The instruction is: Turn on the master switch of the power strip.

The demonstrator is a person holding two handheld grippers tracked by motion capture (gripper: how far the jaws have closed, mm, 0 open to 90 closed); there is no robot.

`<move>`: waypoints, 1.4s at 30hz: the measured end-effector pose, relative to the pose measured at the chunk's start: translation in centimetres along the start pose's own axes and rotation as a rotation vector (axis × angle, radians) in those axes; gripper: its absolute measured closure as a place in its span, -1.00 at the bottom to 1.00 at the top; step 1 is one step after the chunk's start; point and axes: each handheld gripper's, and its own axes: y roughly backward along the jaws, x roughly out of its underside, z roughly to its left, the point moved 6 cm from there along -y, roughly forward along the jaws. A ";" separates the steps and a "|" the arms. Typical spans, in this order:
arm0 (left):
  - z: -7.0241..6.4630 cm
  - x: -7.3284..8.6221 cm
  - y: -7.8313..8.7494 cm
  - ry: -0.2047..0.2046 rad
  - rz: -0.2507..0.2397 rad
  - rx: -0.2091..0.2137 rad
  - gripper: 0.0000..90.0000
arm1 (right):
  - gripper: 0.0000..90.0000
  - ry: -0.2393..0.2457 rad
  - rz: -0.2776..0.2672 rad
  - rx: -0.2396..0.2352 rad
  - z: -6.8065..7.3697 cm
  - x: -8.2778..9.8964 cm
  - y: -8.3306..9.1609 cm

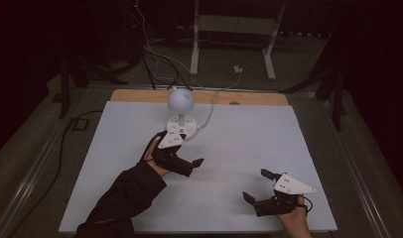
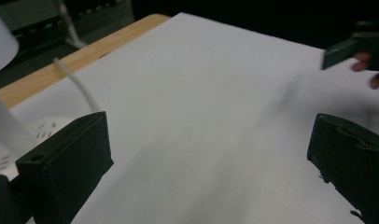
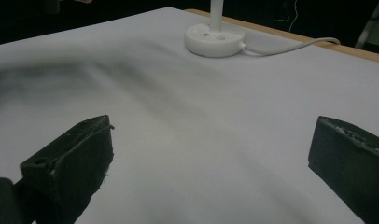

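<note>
Order big to small: white table cover [image 1: 249, 148] spans the centre of the high view, wooden table edge [image 1: 140, 95] showing along its top. One white desk lamp [image 1: 181, 110] stands upper centre of the frame: round head, thin stem, disc base with holes, one white cable [image 1: 209, 115] running off up-right. Two grippers, nothing else on the sheet

Left gripper [image 1: 189, 166] sits centre-left of the frame, just below the lamp base; its grey plate overlaps the base edge from above, contact I cannot confirm. Jaws wide apart, nothing between them. In the left gripper view the lamp base [image 2: 43, 128] is at lower left, just behind the left jaw

Right gripper [image 1: 256, 186] is lower right of the frame, well apart from the lamp, jaws spread wide and empty. In the right gripper view the lamp base [image 3: 215, 38] is top centre, far ahead

Step, my read: approach phase, lamp not yet gripped. Next move probably calls for the left gripper to turn toward the stem or base and close; it is the nearer one

Count: 1 lamp, 1 cable, 2 grippers, 1 cover
</note>
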 end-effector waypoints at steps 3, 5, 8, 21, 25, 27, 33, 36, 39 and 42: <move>0.4 0.1 -0.6 0.008 0.005 -0.016 -1.00 | -1.00 0.001 -0.001 -0.002 0.0 0.0 0.0; 0.7 0.2 -1.0 0.014 0.006 -0.018 -1.00 | -1.00 0.000 -0.003 -0.003 0.0 0.0 0.0; 1.3 0.3 -1.6 0.028 0.017 -0.044 -1.00 | -1.00 0.000 -0.001 -0.004 0.0 0.0 0.0; 3.5 0.7 -4.1 0.102 -0.001 -0.135 -1.00 | -1.00 -0.003 -0.006 -0.013 0.0 0.0 0.1; 4.3 0.9 -5.0 0.112 0.022 -0.180 -1.00 | -1.00 -0.004 -0.007 -0.017 0.0 -0.1 0.1; 4.5 1.0 -5.1 0.113 0.022 -0.189 -1.00 | -1.00 -0.004 -0.008 -0.018 0.1 -0.1 0.1; 5.5 1.4 -6.1 0.132 0.059 -0.208 -0.99 | -1.00 -0.010 -0.007 -0.027 0.1 0.0 0.1; 6.1 1.7 -6.5 0.136 0.070 -0.236 -0.97 | -1.00 -0.010 -0.007 -0.028 0.1 0.0 0.1; 6.7 2.2 -6.9 0.144 0.082 -0.253 -0.92 | -1.00 -0.014 -0.008 -0.029 0.1 0.0 0.1; 7.0 2.2 -7.0 0.145 0.085 -0.264 -0.86 | -1.00 -0.014 -0.007 -0.029 0.1 0.0 0.1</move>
